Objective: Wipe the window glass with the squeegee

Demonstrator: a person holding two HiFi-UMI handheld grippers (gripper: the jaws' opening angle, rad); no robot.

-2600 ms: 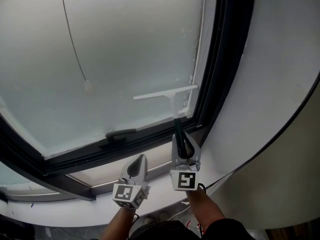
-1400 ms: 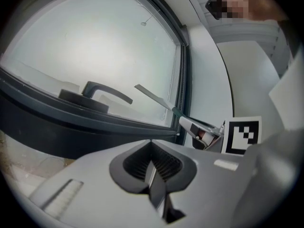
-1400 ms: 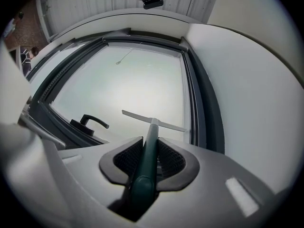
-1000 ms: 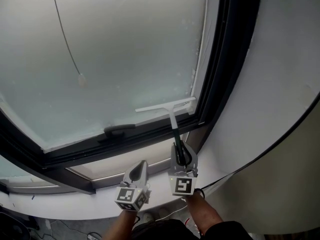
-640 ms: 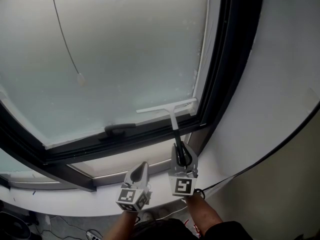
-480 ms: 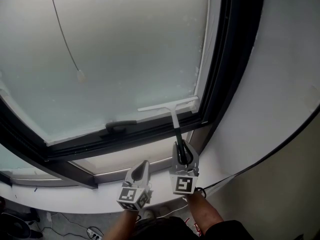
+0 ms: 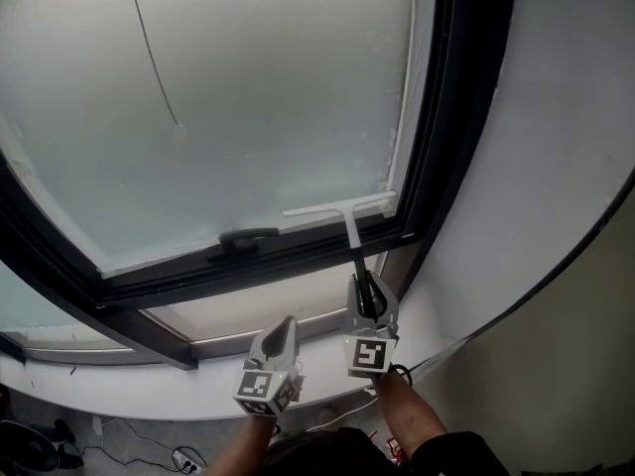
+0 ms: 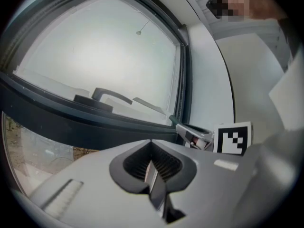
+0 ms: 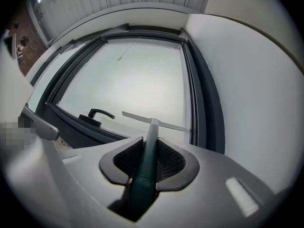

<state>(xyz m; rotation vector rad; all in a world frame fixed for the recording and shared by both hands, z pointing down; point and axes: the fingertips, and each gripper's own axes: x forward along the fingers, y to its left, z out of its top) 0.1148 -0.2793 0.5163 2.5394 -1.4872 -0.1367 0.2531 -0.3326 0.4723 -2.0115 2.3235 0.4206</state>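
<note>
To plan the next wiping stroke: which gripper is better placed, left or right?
Right: the right gripper is shut on the squeegee, blade at the window glass; the left gripper is shut, empty.

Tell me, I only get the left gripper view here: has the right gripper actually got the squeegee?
Observer: Yes. In the right gripper view, the right gripper has its fingers shut on the squeegee, on its dark green handle.
Operator: Where does the blade sit on the glass?
Observer: The head view shows the white blade low on the window glass, with its right end close to the dark frame.
Operator: Is it clear of the window handle?
Observer: The window handle lies just left of the blade. The right gripper view shows a small gap between them.
</note>
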